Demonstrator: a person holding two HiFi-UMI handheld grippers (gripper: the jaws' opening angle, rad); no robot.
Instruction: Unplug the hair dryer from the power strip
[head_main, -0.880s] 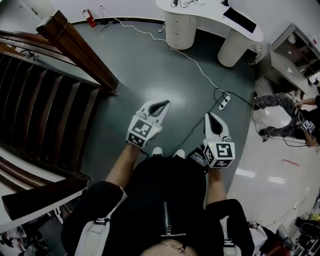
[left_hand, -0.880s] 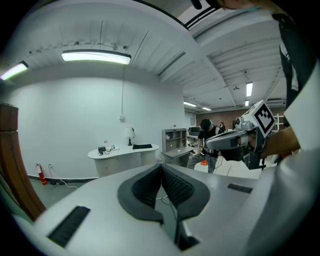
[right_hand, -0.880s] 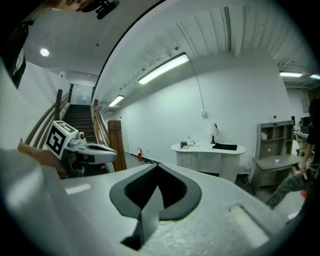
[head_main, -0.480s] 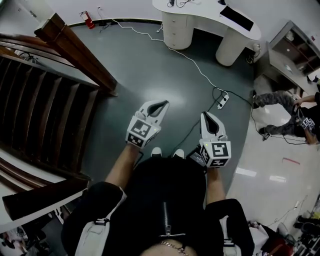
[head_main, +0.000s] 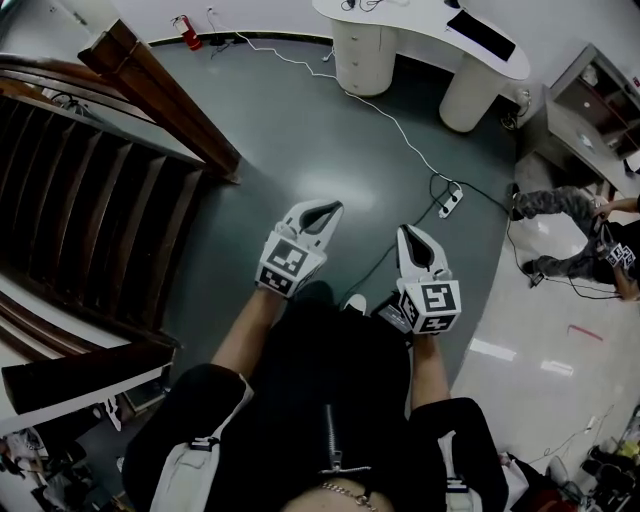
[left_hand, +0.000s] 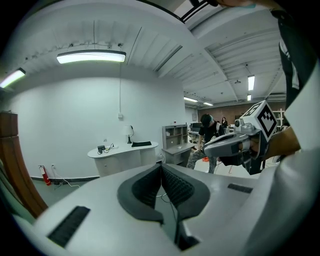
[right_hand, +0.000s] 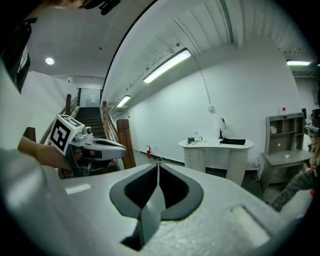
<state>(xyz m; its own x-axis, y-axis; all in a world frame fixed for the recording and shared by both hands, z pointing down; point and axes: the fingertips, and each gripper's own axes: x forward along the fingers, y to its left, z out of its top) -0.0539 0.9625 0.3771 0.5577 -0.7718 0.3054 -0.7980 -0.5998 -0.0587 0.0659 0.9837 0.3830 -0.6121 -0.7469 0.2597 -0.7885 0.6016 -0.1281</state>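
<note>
The left gripper (head_main: 328, 207) and right gripper (head_main: 411, 231) are held forward, jaws closed, empty; the power strip (head_main: 450, 202) is seen beyond, far right.

Black short-sleeved top (head_main: 300, 385); metal zip (head_main: 333, 445) down the front. Thin chain (head_main: 345, 490) at the neck, close to the zip. White panels (head_main: 188, 468) either side of the zip. Left gripper (head_main: 322, 210), right gripper (head_main: 413, 234): white shells, dark-lined jaws, black-and-white marker cube (head_main: 283, 265) on each.
</note>
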